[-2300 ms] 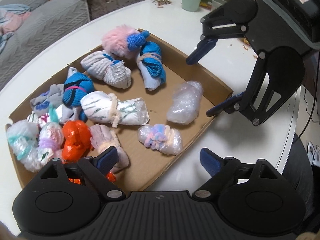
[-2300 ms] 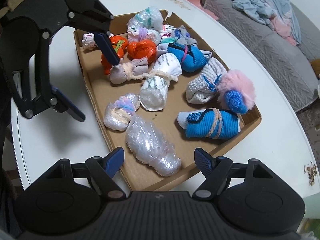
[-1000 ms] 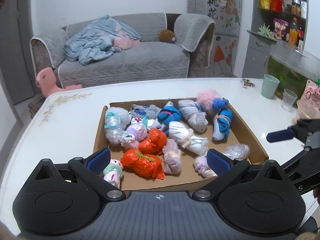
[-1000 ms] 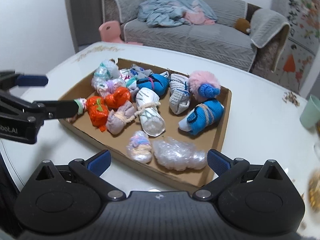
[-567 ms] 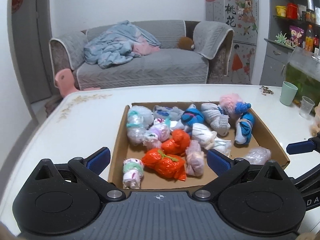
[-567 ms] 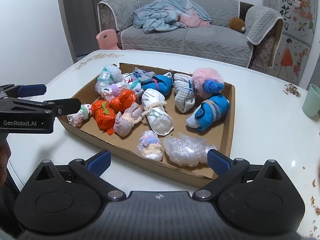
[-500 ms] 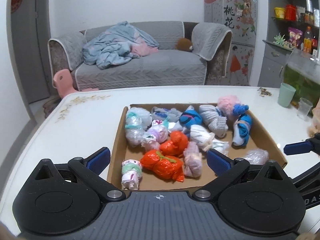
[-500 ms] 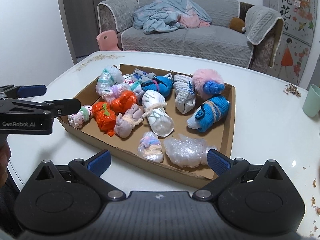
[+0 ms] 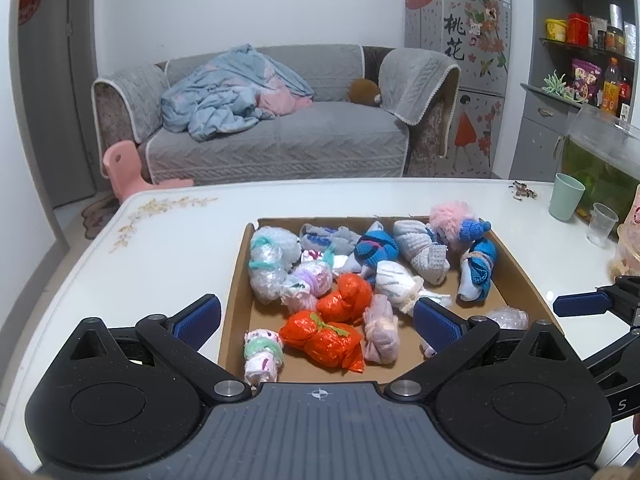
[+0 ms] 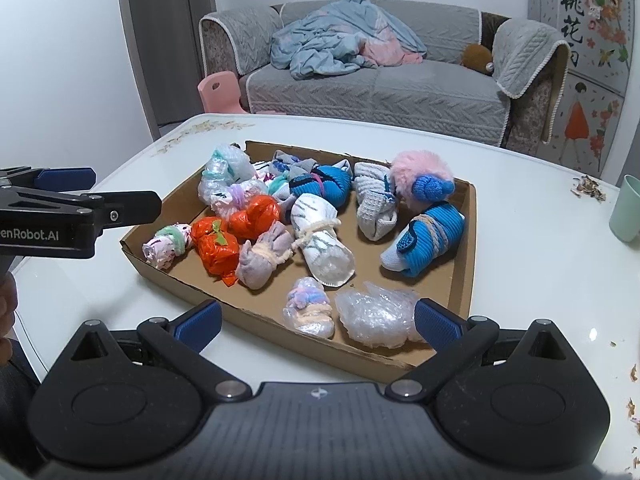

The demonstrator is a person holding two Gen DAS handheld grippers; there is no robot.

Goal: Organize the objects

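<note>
A shallow cardboard tray (image 9: 237, 280) (image 10: 468, 240) on the white table holds several tied bundles: two orange plastic ones (image 9: 320, 338) (image 10: 216, 246), blue knit ones (image 10: 428, 240), a pink fluffy one (image 10: 416, 170), grey and white sock rolls, and clear bubble-wrap bundles (image 10: 374, 318). My left gripper (image 9: 316, 322) is open and empty, held back at the tray's near edge. My right gripper (image 10: 316, 322) is open and empty at the tray's near right corner. Each gripper shows at the edge of the other's view.
A green cup (image 9: 566, 202) (image 10: 626, 208) and a clear plastic cup (image 9: 600, 224) stand at the table's right. Crumbs lie on the table (image 10: 586, 186). A grey sofa (image 9: 276, 136) with a blanket and a pink stool (image 9: 124, 168) stand behind the table.
Both grippers have pulled back from above the tray and levelled out, so the sofa and room now show. In the last half second they barely moved. The bundles have not moved.
</note>
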